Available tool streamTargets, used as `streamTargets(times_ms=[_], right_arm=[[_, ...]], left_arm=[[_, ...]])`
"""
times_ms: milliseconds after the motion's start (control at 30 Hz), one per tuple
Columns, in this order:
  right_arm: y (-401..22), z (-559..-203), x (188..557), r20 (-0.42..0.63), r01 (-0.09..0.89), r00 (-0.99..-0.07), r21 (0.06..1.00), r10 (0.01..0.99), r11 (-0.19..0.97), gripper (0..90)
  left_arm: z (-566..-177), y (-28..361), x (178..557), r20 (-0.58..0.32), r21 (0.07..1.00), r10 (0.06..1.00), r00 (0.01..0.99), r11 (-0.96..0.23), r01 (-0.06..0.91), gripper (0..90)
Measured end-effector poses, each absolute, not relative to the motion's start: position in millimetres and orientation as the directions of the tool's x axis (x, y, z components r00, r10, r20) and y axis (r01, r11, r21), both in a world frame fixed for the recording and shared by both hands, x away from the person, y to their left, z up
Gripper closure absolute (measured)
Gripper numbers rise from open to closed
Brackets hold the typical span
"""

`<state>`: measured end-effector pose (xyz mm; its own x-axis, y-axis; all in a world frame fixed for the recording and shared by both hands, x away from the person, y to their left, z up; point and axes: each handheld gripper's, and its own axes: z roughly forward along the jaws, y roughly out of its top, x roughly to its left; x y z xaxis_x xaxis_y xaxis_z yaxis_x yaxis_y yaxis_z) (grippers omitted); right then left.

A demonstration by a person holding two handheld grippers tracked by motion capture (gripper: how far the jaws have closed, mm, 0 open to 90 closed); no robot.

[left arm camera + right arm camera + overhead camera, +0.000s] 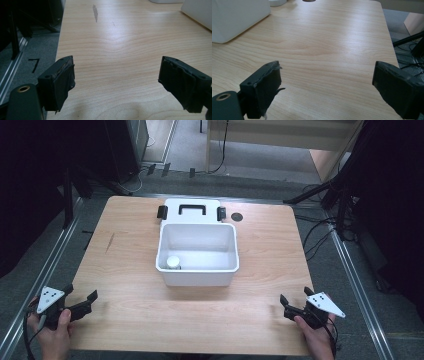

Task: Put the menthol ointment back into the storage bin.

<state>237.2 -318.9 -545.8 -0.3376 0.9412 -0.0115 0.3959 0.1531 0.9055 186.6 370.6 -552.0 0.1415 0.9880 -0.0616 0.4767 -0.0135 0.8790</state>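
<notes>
You are holding your left gripper [80, 306] and right gripper [295, 309] wide apart and empty, near of the open white plastic box [197, 279]. A small white round jar [173, 262] is sitting inside the box, probably waiting for you.

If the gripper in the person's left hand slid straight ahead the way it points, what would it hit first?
Probably nothing soon: the left gripper, jaws open, faces bare wooden table. The white plastic box sits off to the side, though depth is unclear.
</notes>
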Motion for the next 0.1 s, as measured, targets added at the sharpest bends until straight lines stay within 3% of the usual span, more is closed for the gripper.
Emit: streamTargets(times_ms=[100], right_arm=[[-318.9,-545.8,237.1,-0.012,0.396,-0.338,0.906,0.941,0.153,8.7]], left_arm=[[-551.9,370.0,186.7,-0.055,0.878,0.988,0.145,-0.021,0.479,14.2]])
